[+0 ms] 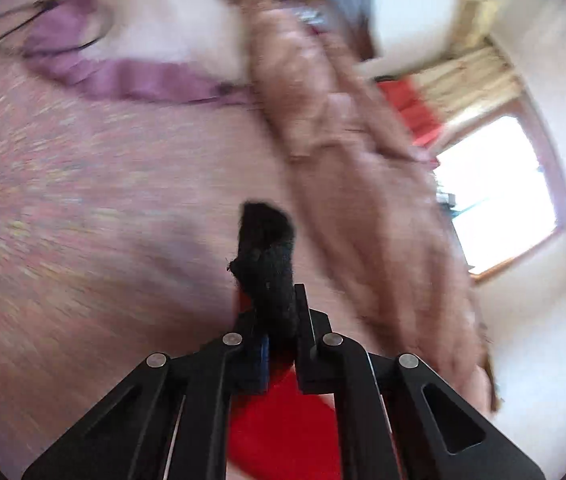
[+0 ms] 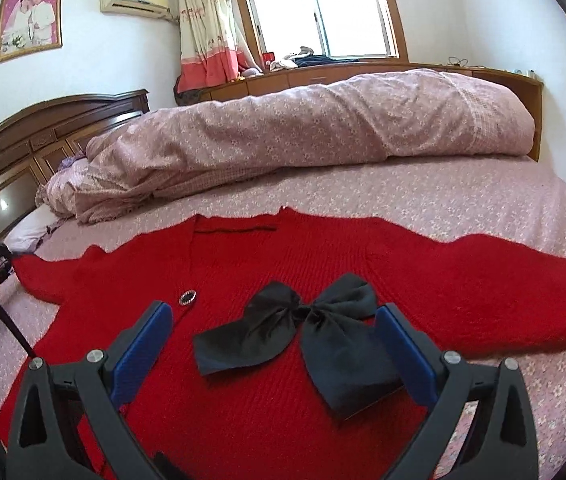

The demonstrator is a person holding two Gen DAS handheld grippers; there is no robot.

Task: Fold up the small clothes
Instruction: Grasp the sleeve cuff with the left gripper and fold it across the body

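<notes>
Red knitted cardigan point(image 2: 283, 280) spread flat; black cuff point(image 1: 269, 280) pinched by left gripper point(image 1: 273, 308), right gripper point(image 2: 279, 344) held wide; sleeve fold judged next.

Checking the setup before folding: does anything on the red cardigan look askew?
The black bow lies crooked on the cardigan, one loop sagging low toward the right gripper. The left gripper pinches a black cuff with red knit beneath.

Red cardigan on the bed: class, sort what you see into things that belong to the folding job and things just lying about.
Job:
red cardigan
black bow
black cuff, pinched by the left gripper
right gripper, open

Lying about:
rolled quilt
framed portrait
curtain
air conditioner
</notes>
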